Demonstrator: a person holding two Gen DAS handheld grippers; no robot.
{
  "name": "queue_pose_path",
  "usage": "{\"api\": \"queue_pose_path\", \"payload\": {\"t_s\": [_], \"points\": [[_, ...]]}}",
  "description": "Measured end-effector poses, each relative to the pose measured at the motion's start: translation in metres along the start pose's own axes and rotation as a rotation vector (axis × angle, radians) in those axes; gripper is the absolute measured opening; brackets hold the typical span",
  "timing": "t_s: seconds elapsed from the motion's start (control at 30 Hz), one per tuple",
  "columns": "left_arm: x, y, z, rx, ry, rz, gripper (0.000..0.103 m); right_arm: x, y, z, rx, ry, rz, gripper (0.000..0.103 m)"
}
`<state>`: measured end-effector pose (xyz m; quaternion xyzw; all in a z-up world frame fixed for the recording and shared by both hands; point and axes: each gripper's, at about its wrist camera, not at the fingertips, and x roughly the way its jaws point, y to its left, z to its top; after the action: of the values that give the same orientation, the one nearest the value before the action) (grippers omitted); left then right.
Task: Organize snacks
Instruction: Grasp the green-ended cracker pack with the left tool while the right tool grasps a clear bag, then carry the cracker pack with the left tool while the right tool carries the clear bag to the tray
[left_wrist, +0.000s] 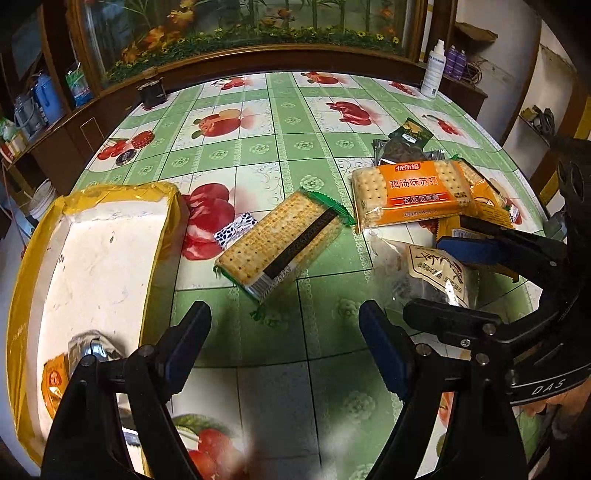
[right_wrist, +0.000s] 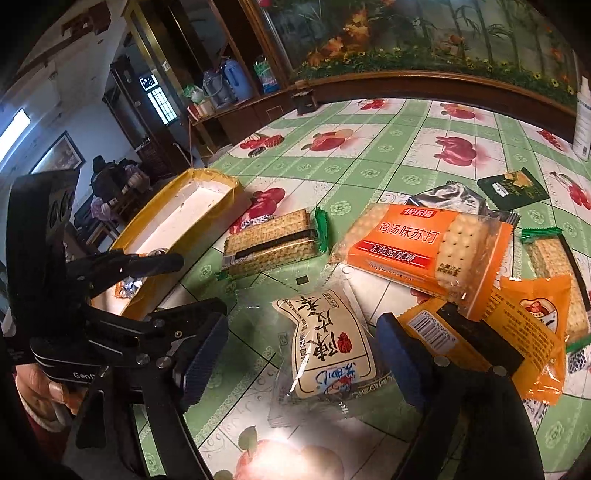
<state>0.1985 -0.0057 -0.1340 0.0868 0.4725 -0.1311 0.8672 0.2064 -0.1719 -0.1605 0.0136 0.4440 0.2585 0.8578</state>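
A yellow-rimmed white box (left_wrist: 92, 266) (right_wrist: 184, 214) sits at the table's left and holds a couple of small snacks (left_wrist: 55, 380). A green-ended cracker pack (left_wrist: 280, 243) (right_wrist: 273, 243) lies beside it. An orange soda-cracker pack (left_wrist: 413, 192) (right_wrist: 424, 243) lies right of that. A clear bag with a cream label (left_wrist: 439, 273) (right_wrist: 328, 343) lies between the fingers of my right gripper (right_wrist: 301, 354), which is open around it. My left gripper (left_wrist: 284, 343) is open and empty, just short of the green-ended pack.
Orange packets (right_wrist: 532, 332), a dark green packet (right_wrist: 513, 188), a silver packet (right_wrist: 447, 199) and another cracker pack (right_wrist: 561, 273) lie at the right. A white bottle (left_wrist: 434, 70) stands at the far edge. A small patterned candy (left_wrist: 236, 229) lies by the box.
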Motion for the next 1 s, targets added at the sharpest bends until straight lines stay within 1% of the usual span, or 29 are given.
{"api": "queue_pose_path", "payload": {"t_s": [0.03, 0.07, 0.1, 0.13, 0.2, 0.3, 0.33, 0.37, 0.43, 0.5, 0.57, 0.6, 0.63, 0.67, 0.7, 0.87, 1.0], "points": [[0.005, -0.002, 0.004, 0.022, 0.009, 0.01, 0.083, 0.004, 0.0, 0.001, -0.014, 0.009, -0.028, 0.071], [0.01, -0.004, 0.008, 0.041, 0.015, 0.013, 0.083, 0.005, -0.001, 0.001, -0.025, 0.014, -0.052, 0.066], [0.014, -0.005, 0.011, 0.06, 0.017, 0.013, 0.083, 0.006, -0.002, 0.001, -0.03, 0.019, -0.062, 0.059], [0.018, -0.006, 0.015, 0.077, 0.024, 0.019, 0.083, 0.004, -0.005, 0.0, -0.027, 0.023, -0.055, 0.056], [0.028, -0.01, 0.023, 0.107, 0.038, 0.039, 0.083, 0.0, -0.01, -0.003, -0.028, 0.031, -0.055, 0.054], [0.04, -0.015, 0.032, 0.161, 0.047, 0.041, 0.083, -0.009, -0.019, -0.01, -0.007, 0.031, -0.053, 0.054], [0.045, -0.018, 0.034, 0.184, 0.05, 0.065, 0.083, -0.012, -0.023, -0.013, 0.006, 0.028, -0.05, 0.054], [0.047, -0.019, 0.036, 0.196, 0.051, 0.066, 0.084, -0.016, -0.025, -0.016, 0.018, 0.026, -0.047, 0.054], [0.049, -0.018, 0.04, 0.189, 0.057, 0.022, 0.084, -0.023, -0.029, -0.023, 0.039, 0.023, -0.047, 0.053], [0.049, -0.017, 0.04, 0.186, 0.051, 0.018, 0.084, -0.03, -0.032, -0.03, 0.057, 0.02, -0.048, 0.053], [0.046, -0.02, 0.035, 0.182, 0.041, 0.016, 0.08, -0.038, -0.035, -0.038, 0.079, 0.015, -0.046, 0.053], [0.043, -0.022, 0.032, 0.181, 0.038, 0.012, 0.07, -0.041, -0.037, -0.042, 0.089, 0.013, -0.044, 0.053], [0.041, -0.024, 0.029, 0.177, 0.041, -0.005, 0.052, -0.045, -0.038, -0.046, 0.1, 0.01, -0.043, 0.053], [0.039, -0.025, 0.025, 0.16, 0.052, -0.049, 0.047, -0.049, -0.039, -0.05, 0.109, 0.007, -0.046, 0.053], [0.036, -0.025, 0.021, 0.137, 0.063, -0.085, 0.045, -0.052, -0.04, -0.053, 0.115, 0.004, -0.049, 0.053], [0.018, -0.032, -0.006, 0.093, 0.046, -0.07, 0.044, -0.066, -0.042, -0.069, 0.147, -0.014, -0.058, 0.053], [-0.008, -0.032, -0.029, 0.023, -0.002, -0.053, 0.044, -0.074, -0.04, -0.08, 0.172, -0.035, -0.056, 0.053]]}}
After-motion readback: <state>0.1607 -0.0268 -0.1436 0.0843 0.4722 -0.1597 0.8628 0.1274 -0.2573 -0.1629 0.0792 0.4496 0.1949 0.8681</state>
